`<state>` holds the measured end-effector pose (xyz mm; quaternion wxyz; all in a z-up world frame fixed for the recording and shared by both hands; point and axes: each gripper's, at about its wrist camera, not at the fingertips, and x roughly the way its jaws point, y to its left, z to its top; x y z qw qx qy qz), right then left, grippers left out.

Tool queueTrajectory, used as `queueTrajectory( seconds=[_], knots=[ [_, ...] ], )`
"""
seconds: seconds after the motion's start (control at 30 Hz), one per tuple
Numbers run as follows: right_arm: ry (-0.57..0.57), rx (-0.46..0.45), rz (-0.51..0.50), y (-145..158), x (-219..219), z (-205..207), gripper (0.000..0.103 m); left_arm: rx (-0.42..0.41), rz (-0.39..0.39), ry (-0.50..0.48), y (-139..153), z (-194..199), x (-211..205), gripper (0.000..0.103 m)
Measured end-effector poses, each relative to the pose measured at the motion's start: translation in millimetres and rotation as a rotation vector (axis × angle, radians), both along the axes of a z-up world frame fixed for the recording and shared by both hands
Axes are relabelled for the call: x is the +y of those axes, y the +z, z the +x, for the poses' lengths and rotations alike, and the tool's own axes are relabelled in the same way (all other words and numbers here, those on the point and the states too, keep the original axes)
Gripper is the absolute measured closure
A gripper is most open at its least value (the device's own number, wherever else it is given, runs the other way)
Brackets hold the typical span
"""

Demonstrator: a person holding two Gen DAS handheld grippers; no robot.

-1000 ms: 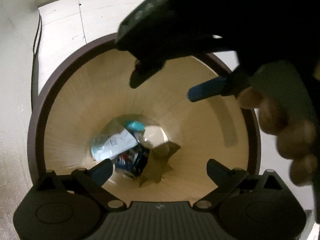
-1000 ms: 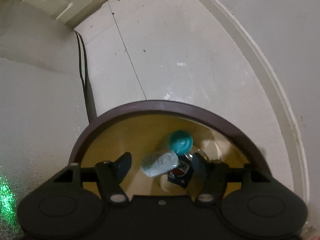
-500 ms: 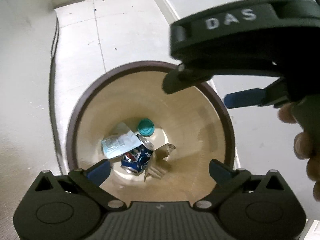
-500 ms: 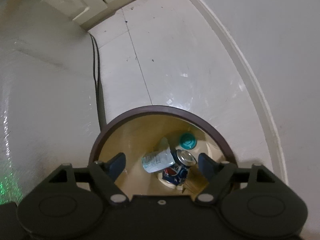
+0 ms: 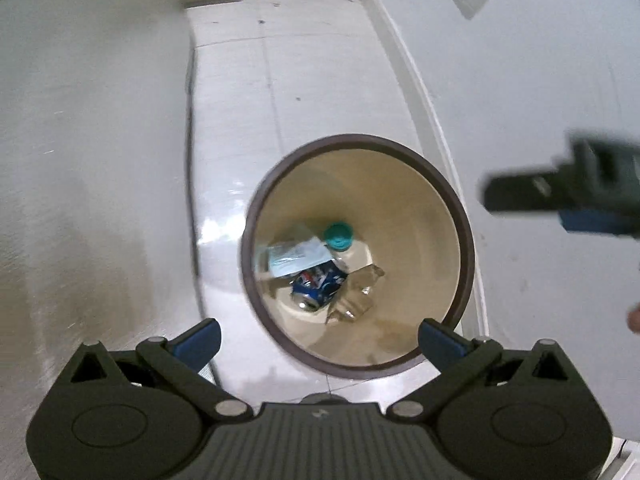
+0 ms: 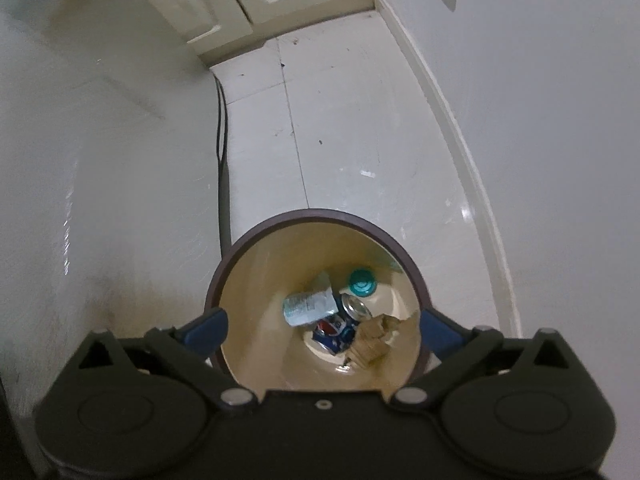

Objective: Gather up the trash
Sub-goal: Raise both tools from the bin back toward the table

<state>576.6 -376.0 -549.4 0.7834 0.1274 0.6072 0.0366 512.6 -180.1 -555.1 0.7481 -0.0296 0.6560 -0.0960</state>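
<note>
A round trash bin with a dark brown rim [image 5: 460,208] [image 6: 256,236] and tan inside stands on the white floor. At its bottom lie a blue soda can [image 5: 318,284] [image 6: 334,330], a clear plastic bottle with a pale label [image 5: 296,258] [image 6: 308,308] and teal cap [image 5: 338,236] [image 6: 362,282], and crumpled brown paper [image 5: 358,294] [image 6: 374,340]. My left gripper [image 5: 320,340] is open and empty, high above the bin. My right gripper [image 6: 324,330] is open and empty above the bin; it also shows blurred at the right edge of the left wrist view [image 5: 560,196].
A white wall [image 5: 520,80] with a baseboard runs along the right of the bin. A pale surface [image 5: 80,160] rises on the left, with a dark cable [image 6: 222,152] down its edge. Cream cabinet doors [image 6: 224,4] stand at the far end of the floor.
Both grippers have risen away from the bin, which now looks smaller. The right gripper has swung from over the bin to the right edge of the left wrist view.
</note>
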Motion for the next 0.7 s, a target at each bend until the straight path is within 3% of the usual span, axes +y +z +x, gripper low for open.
queueTrajectory(
  seconds=[0.4,0.7],
  knots=[
    [0.051,-0.028,-0.074,78.2,-21.1,-57.9,0.0,-0.054,0.007,0.03,100.8,-19.3,11.7,0.0],
    [0.06,-0.084,-0.094,162.8,-27.2,-91.0,0.0,-0.143,0.008,0.014,188.8,-36.3,19.9,0.0]
  ],
)
